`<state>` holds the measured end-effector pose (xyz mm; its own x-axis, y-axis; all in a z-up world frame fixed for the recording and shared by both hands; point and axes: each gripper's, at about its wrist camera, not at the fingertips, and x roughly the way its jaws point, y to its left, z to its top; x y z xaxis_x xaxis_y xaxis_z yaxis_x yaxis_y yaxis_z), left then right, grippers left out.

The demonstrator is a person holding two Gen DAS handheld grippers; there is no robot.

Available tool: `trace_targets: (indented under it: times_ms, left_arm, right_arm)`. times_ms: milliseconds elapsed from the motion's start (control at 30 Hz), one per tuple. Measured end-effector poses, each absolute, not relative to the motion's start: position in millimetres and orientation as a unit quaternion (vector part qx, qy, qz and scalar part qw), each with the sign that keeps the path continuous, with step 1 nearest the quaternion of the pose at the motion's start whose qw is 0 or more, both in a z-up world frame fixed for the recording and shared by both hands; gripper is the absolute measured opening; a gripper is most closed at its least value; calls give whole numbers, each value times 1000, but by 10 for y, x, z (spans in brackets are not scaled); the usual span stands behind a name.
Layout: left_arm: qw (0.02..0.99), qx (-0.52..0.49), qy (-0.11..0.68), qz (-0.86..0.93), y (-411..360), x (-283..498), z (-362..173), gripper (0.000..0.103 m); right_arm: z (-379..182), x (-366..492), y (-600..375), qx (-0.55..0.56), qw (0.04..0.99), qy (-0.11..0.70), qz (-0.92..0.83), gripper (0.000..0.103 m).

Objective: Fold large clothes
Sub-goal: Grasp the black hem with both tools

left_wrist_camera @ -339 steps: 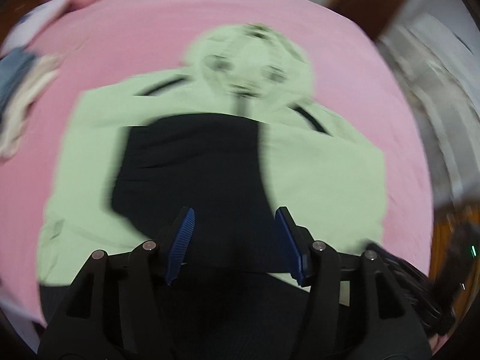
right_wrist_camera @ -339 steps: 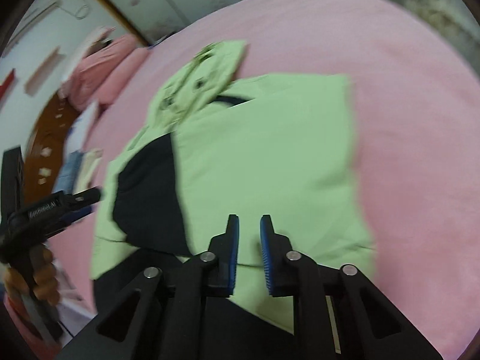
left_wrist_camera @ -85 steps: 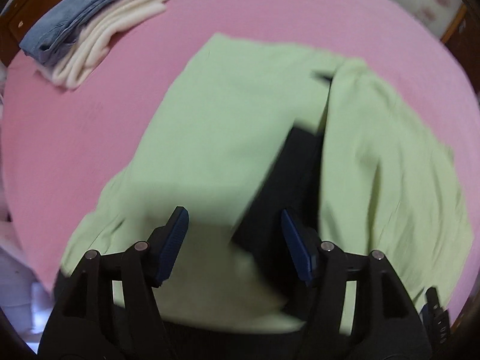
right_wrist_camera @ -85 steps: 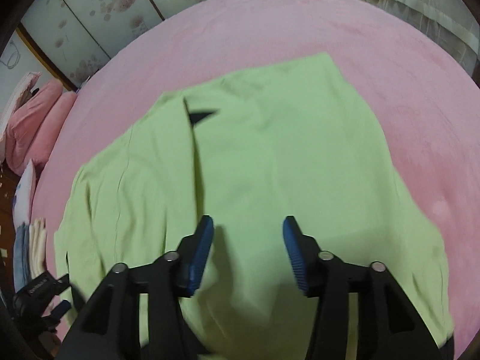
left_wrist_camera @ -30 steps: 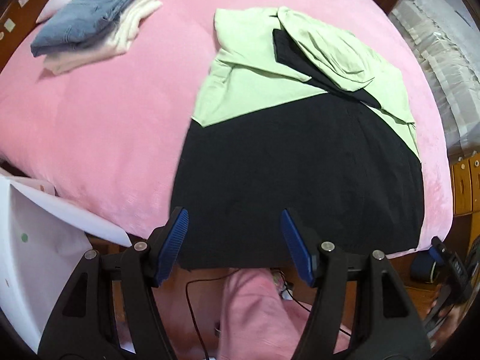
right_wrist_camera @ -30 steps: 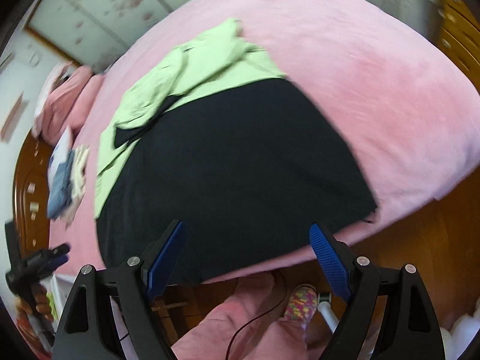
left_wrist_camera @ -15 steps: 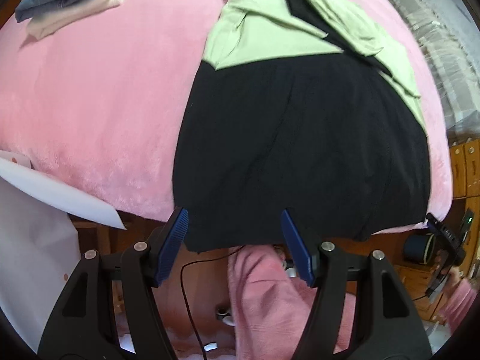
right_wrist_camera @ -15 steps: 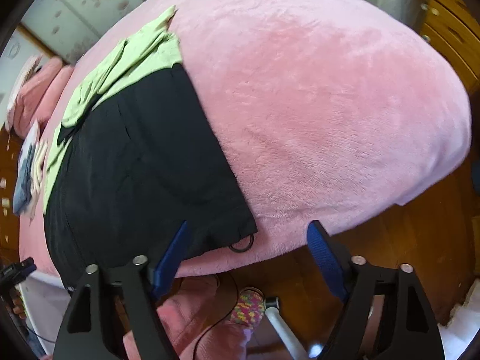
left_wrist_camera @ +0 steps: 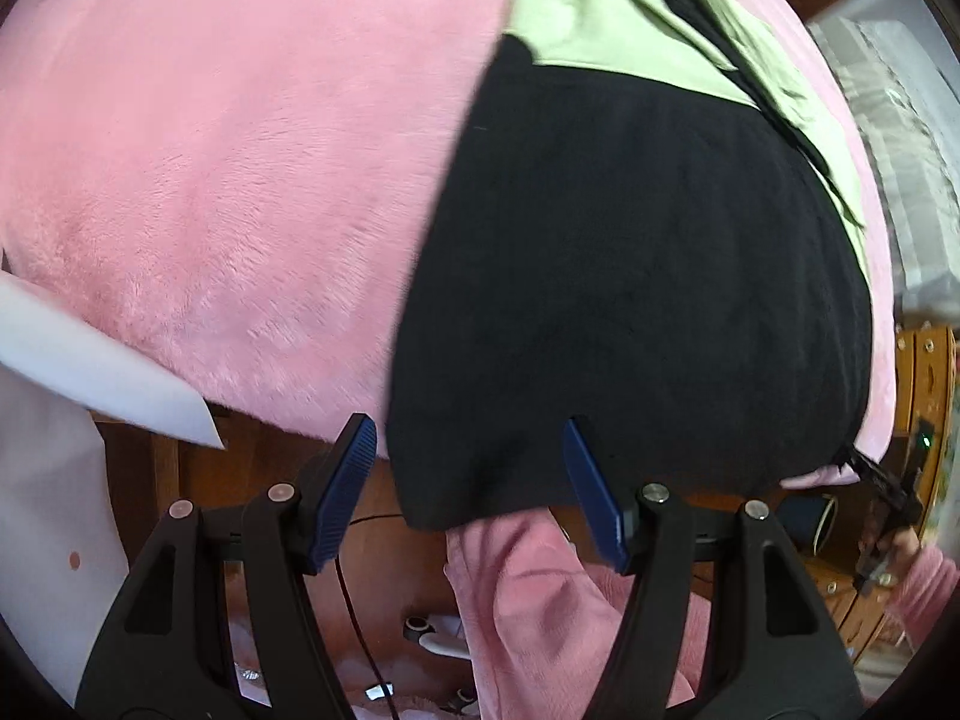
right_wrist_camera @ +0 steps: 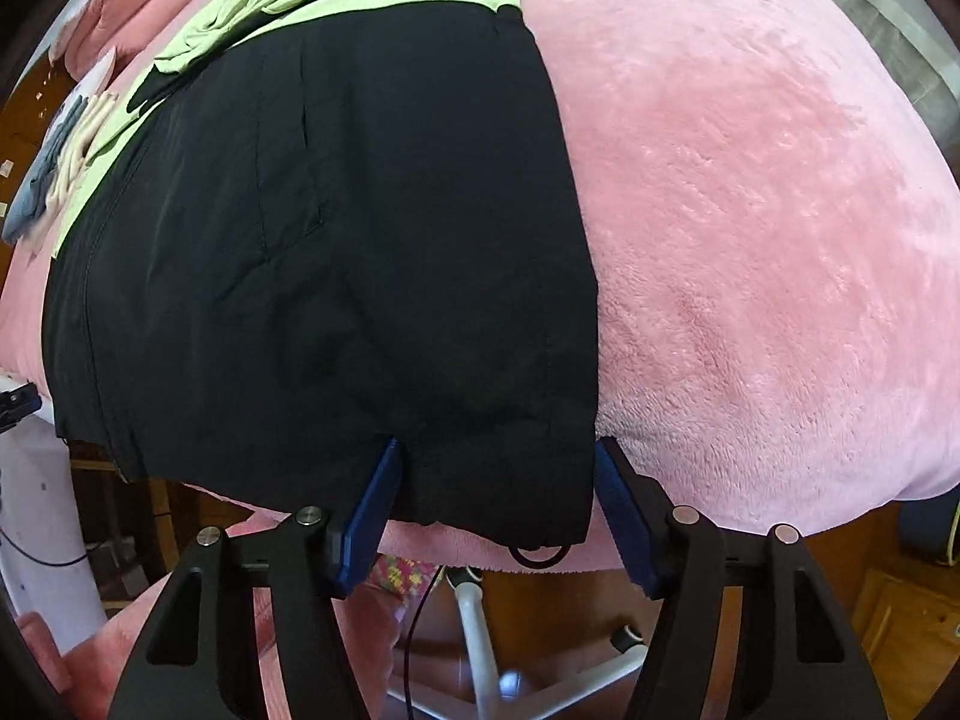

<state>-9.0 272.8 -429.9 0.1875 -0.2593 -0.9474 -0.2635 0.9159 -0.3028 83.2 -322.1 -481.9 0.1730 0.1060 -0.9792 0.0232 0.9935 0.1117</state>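
Now I have both grippers down at the near edge of the bed (left_wrist_camera: 198, 192), where the big jacket (left_wrist_camera: 630, 276) lies. It is black at my end and light green at the far end. Its long way runs from the jaws up toward the top of both views, and its black hem hangs a little over the bed edge.

My left gripper (left_wrist_camera: 474, 489) is about half open and holds nothing. The left hem corner sits between its blue pads, low in the left view, but the pads are not pressing on it.

My right gripper (right_wrist_camera: 495, 513) has just been closing. It is partly open, with the right hem corner (right_wrist_camera: 540, 498) between the pads. One pad looks just beside the cloth, but I do not think it is pinching yet.

So each gripper is right at its own corner, and neither one is closer than the other. I think the next move is to pinch both corners and carry the hem up toward the green end.

The right view shows a small cord loop (right_wrist_camera: 537, 555) hanging under the hem. It also shows a pocket seam on the black cloth and folded clothes (right_wrist_camera: 60, 150) at the far left. The left view shows none of that. It does show a white sheet (left_wrist_camera: 102, 372) at the lower left, and the other gripper in a hand with a pink sleeve (left_wrist_camera: 924, 576) at the far right.
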Motion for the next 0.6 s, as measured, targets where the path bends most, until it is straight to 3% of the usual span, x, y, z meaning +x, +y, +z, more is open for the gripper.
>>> trace_targets:
  times_ms: [200, 333, 433, 533, 600]
  left_arm:
    - [714, -224, 662, -32, 2825, 136, -4723, 63]
    - [714, -246, 654, -41, 2879, 95, -4752, 64]
    - [708, -290, 643, -37, 2899, -14, -4739, 27]
    - [730, -299, 610, -76, 2750, -79, -4540, 13]
    - [732, -319, 596, -82, 2675, -97, -4431, 12]
  right_arm:
    - [-4804, 886, -3411, 97, 754, 650, 11, 53]
    - [-4762, 883, -3518, 95, 749, 655, 12, 36]
    - [-4695, 905, -3614, 97, 742, 663, 19, 27]
    - [-4598, 966, -3748, 133, 729, 671, 12, 24]
    - [-4549, 989, -3839, 177, 713, 678, -11, 22]
